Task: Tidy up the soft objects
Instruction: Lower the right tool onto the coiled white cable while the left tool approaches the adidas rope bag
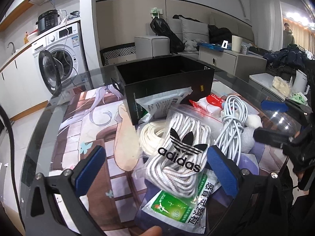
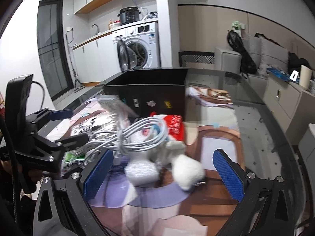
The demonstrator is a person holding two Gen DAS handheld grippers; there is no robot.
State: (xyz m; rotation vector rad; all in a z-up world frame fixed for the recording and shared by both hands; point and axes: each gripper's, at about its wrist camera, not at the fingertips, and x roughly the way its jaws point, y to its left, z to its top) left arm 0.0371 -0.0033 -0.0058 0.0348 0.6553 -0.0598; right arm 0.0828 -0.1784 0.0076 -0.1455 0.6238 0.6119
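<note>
A clear Adidas bag of white laces [image 1: 182, 149] lies on the table between the fingers of my open left gripper [image 1: 157, 171]. Beside it lie a coil of white cord [image 1: 151, 139], a bundled grey cable [image 1: 232, 122] [image 2: 135, 135], green-and-white sachets [image 1: 177, 206], a red-and-white packet [image 1: 212, 102] [image 2: 175, 125] and a white plush toy [image 2: 185, 167]. A black divided box [image 1: 167, 78] [image 2: 149, 90] stands behind the pile. My right gripper [image 2: 163, 175] is open around the plush toy, empty.
The glass table [image 1: 39, 129] carries a printed anime mat [image 1: 94, 125]. The right gripper shows at the right in the left wrist view [image 1: 285, 122], the left gripper at the left in the right wrist view [image 2: 59, 125]. A washing machine [image 1: 59, 55] and sofa [image 1: 196, 31] stand behind.
</note>
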